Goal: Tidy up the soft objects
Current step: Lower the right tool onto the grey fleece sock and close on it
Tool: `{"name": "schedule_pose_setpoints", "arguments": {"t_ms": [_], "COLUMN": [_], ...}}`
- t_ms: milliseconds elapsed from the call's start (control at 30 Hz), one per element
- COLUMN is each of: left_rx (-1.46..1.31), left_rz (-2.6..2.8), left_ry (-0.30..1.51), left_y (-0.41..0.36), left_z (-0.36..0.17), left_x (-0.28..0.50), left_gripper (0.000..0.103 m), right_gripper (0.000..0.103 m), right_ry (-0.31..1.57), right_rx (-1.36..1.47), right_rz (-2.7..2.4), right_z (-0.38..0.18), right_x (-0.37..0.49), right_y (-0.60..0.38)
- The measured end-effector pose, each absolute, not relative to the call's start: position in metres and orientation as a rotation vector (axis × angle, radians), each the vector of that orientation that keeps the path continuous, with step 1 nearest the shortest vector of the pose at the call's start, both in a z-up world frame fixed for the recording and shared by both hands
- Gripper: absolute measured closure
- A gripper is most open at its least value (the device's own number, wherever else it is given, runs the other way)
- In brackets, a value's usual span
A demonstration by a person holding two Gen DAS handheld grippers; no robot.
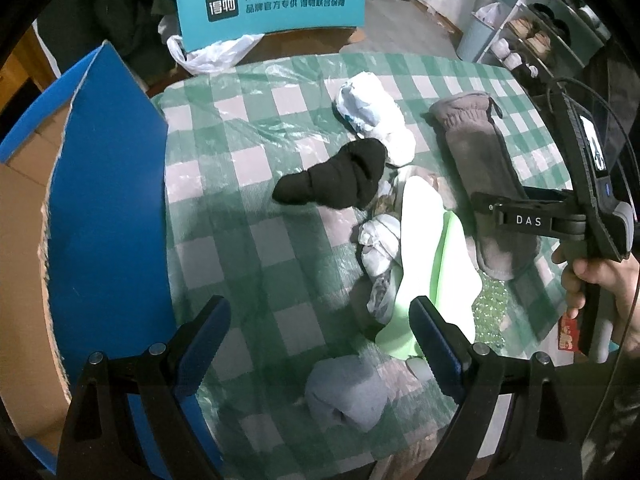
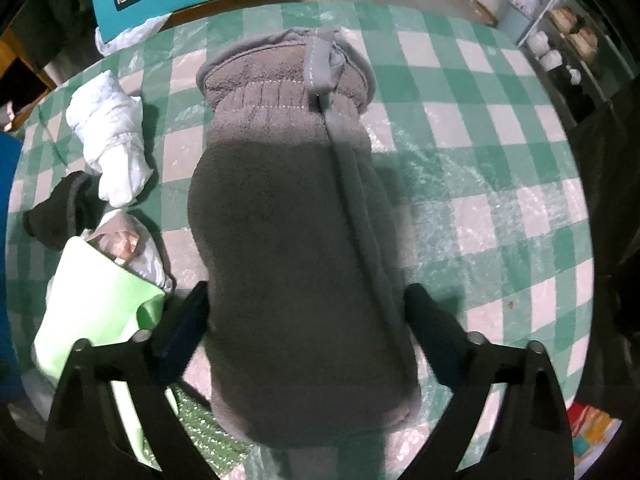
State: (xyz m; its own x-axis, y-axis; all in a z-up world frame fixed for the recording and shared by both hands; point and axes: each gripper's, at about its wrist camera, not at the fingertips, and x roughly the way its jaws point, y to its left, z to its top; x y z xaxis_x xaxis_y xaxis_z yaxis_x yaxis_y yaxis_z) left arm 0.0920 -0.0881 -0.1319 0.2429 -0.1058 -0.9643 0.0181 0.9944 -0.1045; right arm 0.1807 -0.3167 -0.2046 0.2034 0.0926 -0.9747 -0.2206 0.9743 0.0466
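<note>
A long grey fleece piece lies flat on the checked tablecloth. My right gripper points down over its near end, open, one finger on each side at its edges, and the fleece is not bunched. From the left wrist view the same right gripper hangs over the grey fleece, held by a hand. My left gripper is open above bare cloth. A grey-blue roll lies just below it, a light green cloth to its right, and a black sock and white bundle further off.
A blue cardboard box stands open against the table's left edge. A teal box and a plastic bag sit behind the table. A shoe rack stands far right. Green bubble wrap lies under the pile.
</note>
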Motion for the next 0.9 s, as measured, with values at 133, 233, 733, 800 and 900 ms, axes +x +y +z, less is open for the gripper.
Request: {"name": "schedule_pose_setpoints", "arguments": {"t_ms": [133,233,733,800,900], "left_rx": [-0.092,-0.103,-0.132,-0.136,-0.133], "left_rz": [-0.083,-0.084,-0.099,-0.103,-0.107], "left_ry": [1.328,1.330,1.345,1.352,1.370], "left_y": [-0.086,-0.084,-0.084,-0.087,-0.091], "left_z": [-0.132,-0.131,-0.132,-0.134,-0.140], "left_x": [0.089,0.085,0.066,0.063,0.058], "left_gripper": [0.011,0.011,0.011,0.011,0.011], "right_gripper": [0.033,0.052,0.079,0.079,0.080], "right_ry": [1.333,1.296,1.240,1.233,1.230], "right_rx": [-0.108,-0.105,-0.124,-0.117,-0.101], "right_rz": [0.238,0.243,0.311,0.316,0.323], "right_z": [-0.198,-0.188,-0.155,-0.151,-0.144], "right_x": [0.183,0.183,0.150,0.145,0.136], "right_y": [-0.319,-0.322,-0.308,-0.308,-0.311]}}
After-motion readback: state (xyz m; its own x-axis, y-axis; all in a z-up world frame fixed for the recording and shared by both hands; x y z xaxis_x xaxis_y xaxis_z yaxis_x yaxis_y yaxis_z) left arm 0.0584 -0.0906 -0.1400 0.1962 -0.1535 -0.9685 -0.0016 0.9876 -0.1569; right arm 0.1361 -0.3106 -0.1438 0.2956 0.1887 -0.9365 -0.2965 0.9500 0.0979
